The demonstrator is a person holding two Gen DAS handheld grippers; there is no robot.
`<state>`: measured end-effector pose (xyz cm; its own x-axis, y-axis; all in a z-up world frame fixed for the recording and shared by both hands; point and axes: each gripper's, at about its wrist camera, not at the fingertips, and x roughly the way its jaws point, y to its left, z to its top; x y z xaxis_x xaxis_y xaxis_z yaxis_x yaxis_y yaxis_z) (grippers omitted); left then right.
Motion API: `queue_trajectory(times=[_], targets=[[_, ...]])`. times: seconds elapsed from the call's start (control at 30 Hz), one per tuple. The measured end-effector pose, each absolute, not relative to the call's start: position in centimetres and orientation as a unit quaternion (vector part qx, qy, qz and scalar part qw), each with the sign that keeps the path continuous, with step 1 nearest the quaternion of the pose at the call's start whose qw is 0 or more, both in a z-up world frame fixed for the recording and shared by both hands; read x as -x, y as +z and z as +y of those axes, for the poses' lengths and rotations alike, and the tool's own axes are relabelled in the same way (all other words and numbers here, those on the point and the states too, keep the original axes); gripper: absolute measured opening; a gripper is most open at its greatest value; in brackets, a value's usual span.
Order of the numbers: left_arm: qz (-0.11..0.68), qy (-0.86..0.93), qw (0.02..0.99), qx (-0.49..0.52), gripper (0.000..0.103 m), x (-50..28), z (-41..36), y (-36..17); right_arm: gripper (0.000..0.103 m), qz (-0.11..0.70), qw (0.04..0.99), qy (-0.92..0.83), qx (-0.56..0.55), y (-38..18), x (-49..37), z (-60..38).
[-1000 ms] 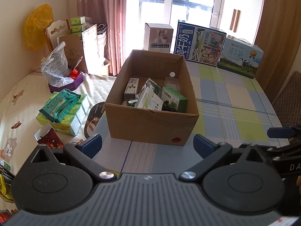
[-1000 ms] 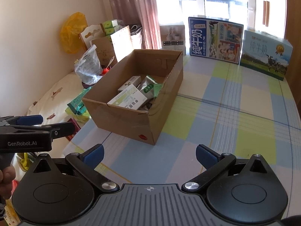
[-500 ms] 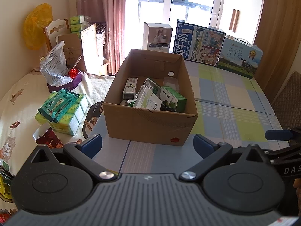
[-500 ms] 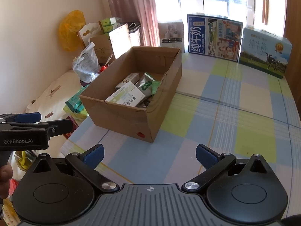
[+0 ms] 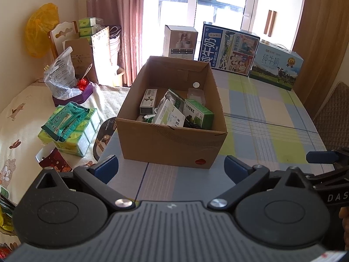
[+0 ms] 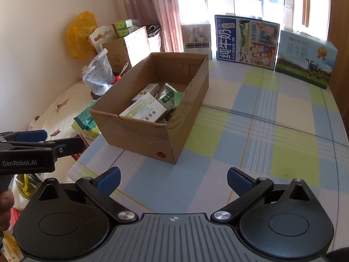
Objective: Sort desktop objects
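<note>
An open cardboard box (image 5: 172, 146) stands on the checked tablecloth (image 5: 261, 118), and also shows in the right wrist view (image 6: 139, 135). It holds several small packages: a green box (image 5: 199, 113), a white and green box (image 5: 172, 118), a white box (image 5: 148, 101), a silver pouch (image 6: 166, 97). My left gripper (image 5: 171, 167) is open and empty, short of the box's near wall. My right gripper (image 6: 173, 180) is open and empty over the cloth, near the box's front right corner.
Two milk cartons (image 5: 229, 48) (image 5: 276, 67) and a white box (image 5: 180, 41) stand at the table's far edge. Left of the table lies a bed with green tissue packs (image 5: 69, 126), a plastic bag (image 5: 60, 76) and a round tin (image 5: 103, 135). A chair (image 5: 333, 113) is at right.
Both grippers have drawn back slightly from the box and risen a little. Both stay open and empty.
</note>
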<state>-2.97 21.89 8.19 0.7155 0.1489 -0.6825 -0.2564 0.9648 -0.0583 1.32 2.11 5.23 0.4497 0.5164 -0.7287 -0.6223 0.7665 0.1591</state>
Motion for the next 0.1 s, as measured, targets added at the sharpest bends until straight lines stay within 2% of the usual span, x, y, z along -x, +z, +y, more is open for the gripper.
queue_trajectory(times=[0.1], targets=[[0.357,0.117,0.924,0.065,0.102,3.01,21.80,8.03,0.101,0.404,0.849,0.336,0.066,5.14,-1.21,2.16]])
